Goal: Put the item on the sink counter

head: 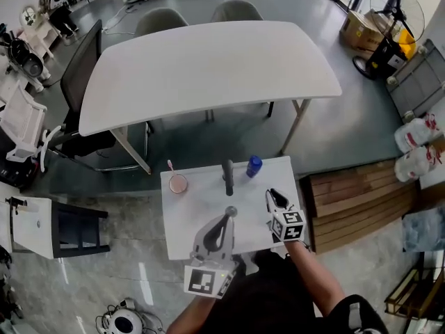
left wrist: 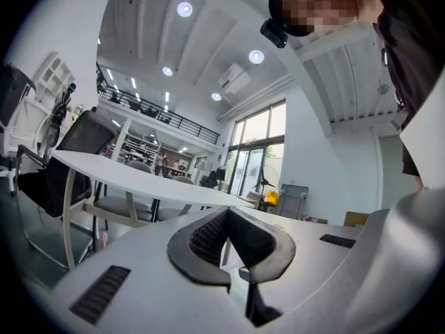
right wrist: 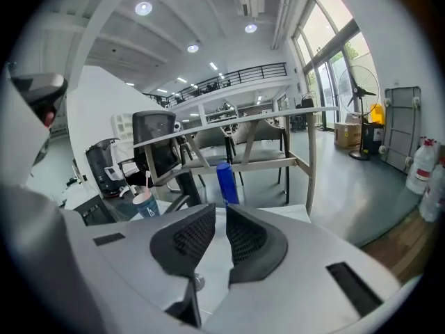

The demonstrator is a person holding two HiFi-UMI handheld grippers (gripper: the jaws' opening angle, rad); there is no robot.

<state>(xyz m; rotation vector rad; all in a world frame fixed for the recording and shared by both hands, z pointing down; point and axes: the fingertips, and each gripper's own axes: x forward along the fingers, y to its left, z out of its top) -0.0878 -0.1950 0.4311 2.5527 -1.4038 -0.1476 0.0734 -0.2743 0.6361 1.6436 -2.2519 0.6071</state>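
Note:
A small white counter (head: 201, 214) stands in front of me. On it are a blue bottle (head: 254, 165), upright near the far right corner, a dark faucet (head: 228, 177) at the middle, and a pink cup (head: 178, 184) holding a toothbrush at the far left. My left gripper (head: 230, 212) is over the counter's middle, its tips touching, with nothing held. My right gripper (head: 270, 194) hovers by the right edge, short of the bottle. In the right gripper view the blue bottle (right wrist: 226, 182) stands past the gripper (right wrist: 221, 213), whose pads are a narrow gap apart with nothing between them.
A large white table (head: 208, 68) with chairs (head: 236, 10) stands beyond the counter. A black office chair (head: 82, 82) is at the left. Wooden pallets (head: 354, 200) lie to the right, with water jugs (head: 416, 145) and a fan (head: 396, 5) further off.

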